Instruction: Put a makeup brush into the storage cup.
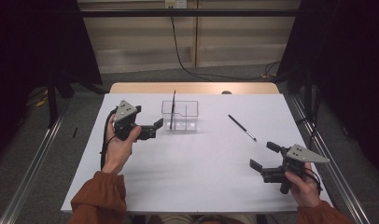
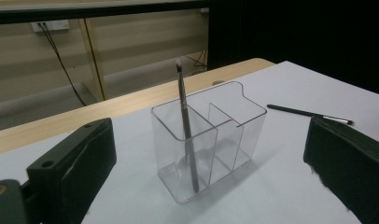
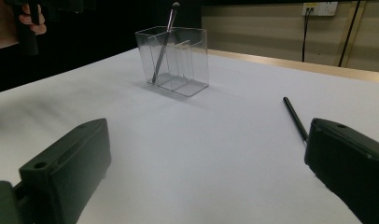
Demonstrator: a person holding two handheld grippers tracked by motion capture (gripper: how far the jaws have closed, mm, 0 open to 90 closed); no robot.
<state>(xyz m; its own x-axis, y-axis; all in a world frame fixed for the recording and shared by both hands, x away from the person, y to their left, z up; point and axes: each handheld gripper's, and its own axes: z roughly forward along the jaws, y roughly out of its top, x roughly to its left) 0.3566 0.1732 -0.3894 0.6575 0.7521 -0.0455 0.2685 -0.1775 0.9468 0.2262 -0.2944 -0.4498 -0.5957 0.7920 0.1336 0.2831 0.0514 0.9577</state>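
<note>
While both grippers hang apart over the wide white rectangular table, one thin black makeup brush stands in the organiser and another lies loose.

Largest after the table is the clear plastic organiser box with inner dividers, resting just ahead of the left gripper, whose black jaws are spread wide with nothing between them; in the left gripper view the box sits framed between those jaws. The right gripper is held low near the table's near right corner, its jaws likewise spread and holding nothing, well apart from the box. A slim dark brush with a pale tip stands nearly upright in the end compartment nearest the left gripper. The second thin black brush with a silver ferrule lies flat on the table ahead of the right gripper, near its far jaw in the right gripper view.
</note>
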